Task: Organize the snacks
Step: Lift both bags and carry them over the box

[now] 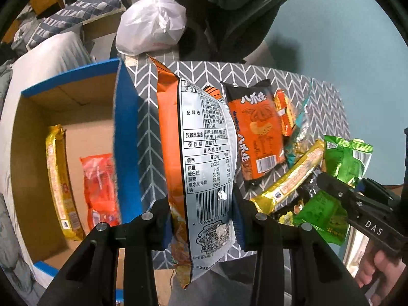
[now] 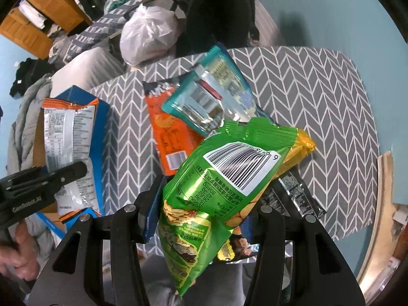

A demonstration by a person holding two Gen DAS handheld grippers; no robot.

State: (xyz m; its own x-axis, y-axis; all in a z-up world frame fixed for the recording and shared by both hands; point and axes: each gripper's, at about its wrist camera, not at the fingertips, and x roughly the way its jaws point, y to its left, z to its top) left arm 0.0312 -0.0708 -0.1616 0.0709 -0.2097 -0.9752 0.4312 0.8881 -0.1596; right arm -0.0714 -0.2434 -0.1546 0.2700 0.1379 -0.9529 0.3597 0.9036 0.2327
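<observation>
Left claw (image 1: 201, 219) pinches the orange-and-silver foil snack bag (image 1: 201, 158) low on its back panel, bag hanging in centre frame just right of the blue-rimmed brown cardboard box (image 1: 76, 94) at left of frame. Right claw (image 2: 204, 211) pinches the shiny green foil snack pouch (image 2: 224, 176) near its bottom, held over the snack pile on the grey herringbone-cloth tabletop (image 2: 318, 97)

Box already holds a long yellow wrapped pack (image 1: 61, 178) and a red-orange plastic packet (image 1: 102, 191). Step in hand looks like the orange bag going in: carry it left over the blue rim, lay it flat beside the two packs, only then spread the claw. Grip sits low, bag may swing or crumple; keep it clear of the rim. Green pouch should wait its turn so the claws don't crowd

Readable: orange bag has 配料表, 致敏原信息, 保质期, 营养成分表, 2302kJ, barcode starting 6 909995. Flat orange-black packet (image 1: 257, 132) on pile reads 八爪烧. Right tool body in the left view reads DAS; left tool in the right view reads GenRobot.AI, roughly
</observation>
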